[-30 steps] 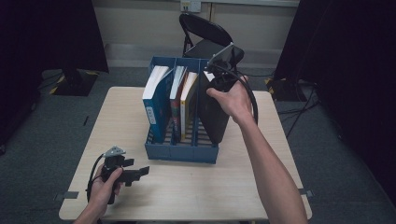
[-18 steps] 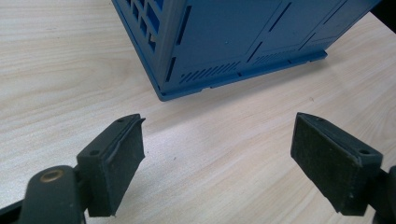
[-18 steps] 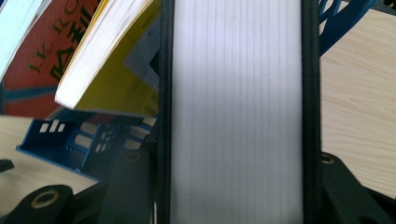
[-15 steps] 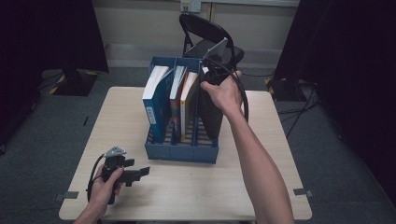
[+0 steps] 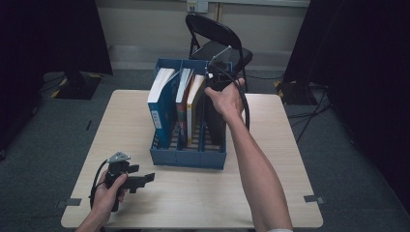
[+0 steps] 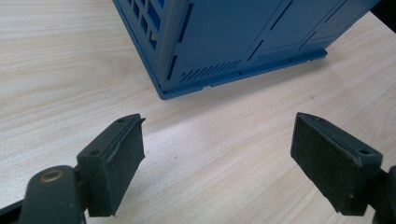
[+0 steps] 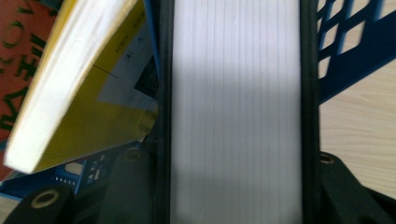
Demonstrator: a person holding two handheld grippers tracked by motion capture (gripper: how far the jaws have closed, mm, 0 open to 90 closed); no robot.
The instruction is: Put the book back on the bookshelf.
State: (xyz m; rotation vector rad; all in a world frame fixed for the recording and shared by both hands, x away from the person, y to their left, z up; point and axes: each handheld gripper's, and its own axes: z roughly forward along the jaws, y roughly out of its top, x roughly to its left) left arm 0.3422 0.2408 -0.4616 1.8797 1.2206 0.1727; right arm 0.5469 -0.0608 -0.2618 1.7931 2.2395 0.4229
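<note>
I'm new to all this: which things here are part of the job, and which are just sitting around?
In use:
right gripper
black book
blue rack

Just there:
left gripper, open, idle
yellow book
blue book
chair
table

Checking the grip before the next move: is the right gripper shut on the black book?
Shut: the right gripper has a jaw against each cover of the black book.
</note>
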